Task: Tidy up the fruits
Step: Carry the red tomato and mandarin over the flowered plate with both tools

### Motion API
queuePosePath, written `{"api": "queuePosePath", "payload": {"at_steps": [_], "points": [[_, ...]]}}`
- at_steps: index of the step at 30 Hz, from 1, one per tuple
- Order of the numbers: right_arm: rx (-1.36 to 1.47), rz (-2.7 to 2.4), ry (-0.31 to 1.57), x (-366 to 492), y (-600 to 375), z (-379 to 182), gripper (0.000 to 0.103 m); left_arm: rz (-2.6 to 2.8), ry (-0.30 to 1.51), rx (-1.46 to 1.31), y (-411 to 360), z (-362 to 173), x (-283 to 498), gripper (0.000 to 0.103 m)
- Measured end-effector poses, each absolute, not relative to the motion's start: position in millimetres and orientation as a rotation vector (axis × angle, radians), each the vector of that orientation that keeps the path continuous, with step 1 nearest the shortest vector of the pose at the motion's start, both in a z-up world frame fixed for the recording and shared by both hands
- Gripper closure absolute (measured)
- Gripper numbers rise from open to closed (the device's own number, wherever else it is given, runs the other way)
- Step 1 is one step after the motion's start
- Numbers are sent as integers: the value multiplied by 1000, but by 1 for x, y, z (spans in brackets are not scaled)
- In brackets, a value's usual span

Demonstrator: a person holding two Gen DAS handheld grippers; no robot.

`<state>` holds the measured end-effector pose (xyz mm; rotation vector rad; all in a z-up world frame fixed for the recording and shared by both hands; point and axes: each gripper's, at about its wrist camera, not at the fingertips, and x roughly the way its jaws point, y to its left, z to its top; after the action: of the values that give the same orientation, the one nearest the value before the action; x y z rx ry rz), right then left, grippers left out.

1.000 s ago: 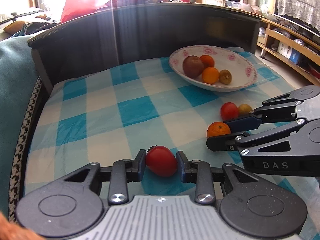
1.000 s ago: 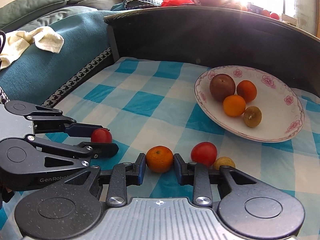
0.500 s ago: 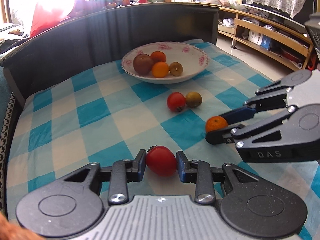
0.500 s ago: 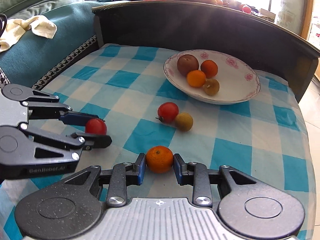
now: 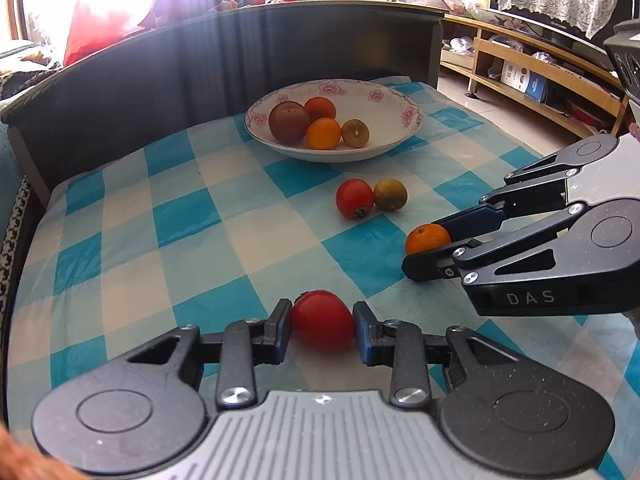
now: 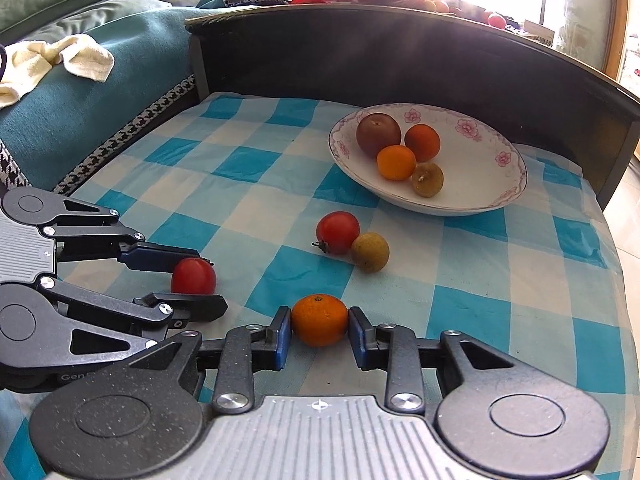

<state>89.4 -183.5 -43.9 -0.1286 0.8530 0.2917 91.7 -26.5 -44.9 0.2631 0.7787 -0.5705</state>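
Note:
My left gripper (image 5: 322, 326) is shut on a red tomato (image 5: 322, 319), held above the checked cloth; it also shows in the right wrist view (image 6: 193, 276). My right gripper (image 6: 319, 334) is shut on a small orange (image 6: 319, 320), seen from the left wrist view too (image 5: 427, 238). A white flowered bowl (image 5: 394, 98) at the back holds several fruits: a dark plum (image 5: 289, 122), two oranges and a brownish fruit. A second tomato (image 5: 354, 199) and a greenish-brown fruit (image 5: 390, 194) lie touching on the cloth in front of the bowl.
A dark curved headboard (image 5: 160, 68) walls the back of the blue-and-white checked cloth (image 5: 160, 216). A teal sofa with a cream towel (image 6: 60, 60) lies to the left. Wooden shelves (image 5: 520, 76) and floor are beyond the right edge.
Both grippers, each holding its fruit, have lifted and pulled back from the cloth, so the bowl and the two loose fruits now appear farther away and more central.

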Motion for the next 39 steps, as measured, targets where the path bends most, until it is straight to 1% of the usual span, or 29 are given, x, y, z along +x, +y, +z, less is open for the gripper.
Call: {"api": "queuePosePath", "payload": {"at_steps": [8, 20, 29, 39], "points": [[-117, 288, 838, 95, -185, -39, 79, -559, 777, 229, -29, -38, 97, 62], [-87, 284, 777, 103, -192, -19, 79, -533, 702, 197, -41, -16, 113, 62], [-61, 239, 722, 120, -208, -5, 79, -523, 644, 189, -60, -3, 143, 62], [-53, 170, 671, 148, -229, 2, 79, -511, 647, 163, -85, -5, 179, 62]]}}
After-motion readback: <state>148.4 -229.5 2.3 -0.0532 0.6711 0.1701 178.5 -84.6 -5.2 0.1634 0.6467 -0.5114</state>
